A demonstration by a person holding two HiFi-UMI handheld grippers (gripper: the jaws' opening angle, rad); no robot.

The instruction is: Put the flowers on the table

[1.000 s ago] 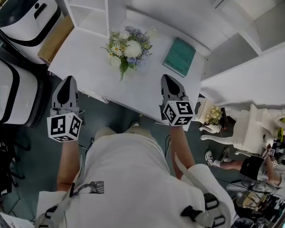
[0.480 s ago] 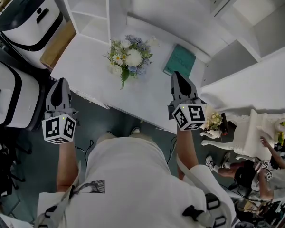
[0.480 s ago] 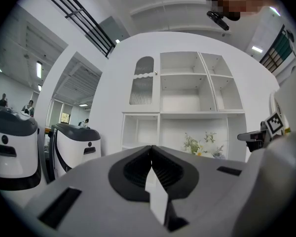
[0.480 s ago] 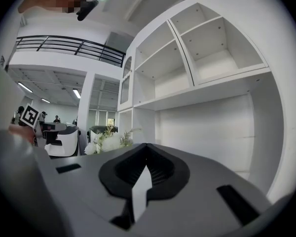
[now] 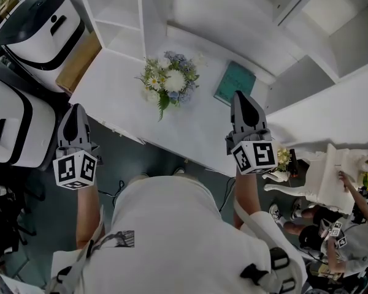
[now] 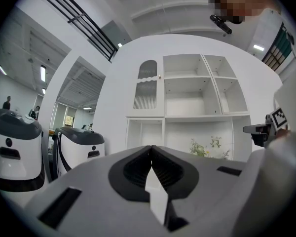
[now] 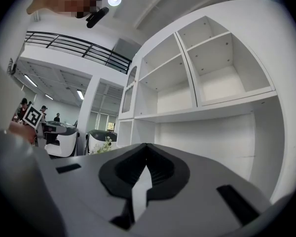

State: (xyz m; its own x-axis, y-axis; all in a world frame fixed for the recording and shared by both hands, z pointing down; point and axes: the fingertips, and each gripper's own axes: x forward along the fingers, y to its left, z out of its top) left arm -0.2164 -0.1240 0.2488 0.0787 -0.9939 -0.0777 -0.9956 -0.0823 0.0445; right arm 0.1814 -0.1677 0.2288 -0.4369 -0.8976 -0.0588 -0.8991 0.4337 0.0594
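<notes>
The bouquet of white, yellow and blue flowers (image 5: pixel 169 81) lies on the white table (image 5: pixel 110 84), apart from both grippers. My left gripper (image 5: pixel 75 108) hangs off the table's near left edge, shut and empty. My right gripper (image 5: pixel 240 94) is over the table's near right part, just below a teal book (image 5: pixel 235 82), also shut with nothing in it. The left gripper view has its jaws (image 6: pixel 151 147) meeting at the tip, with the flowers (image 6: pixel 207 149) far off by the shelves. The right gripper view has closed jaws (image 7: pixel 147 144) and the flowers (image 7: pixel 106 144) small at the left.
A white shelving unit (image 5: pixel 129 11) stands behind the table. Two white-and-black machines (image 5: pixel 37 17) (image 5: pixel 12 121) and a cardboard box (image 5: pixel 76 57) sit to the left. Ornate white furniture (image 5: pixel 331 170) and a crouching person (image 5: pixel 337 244) are at the lower right.
Both grippers have risen, the right one more, shifting rightward toward the book. The left drifted slightly left. The bouquet stays where it lay.
</notes>
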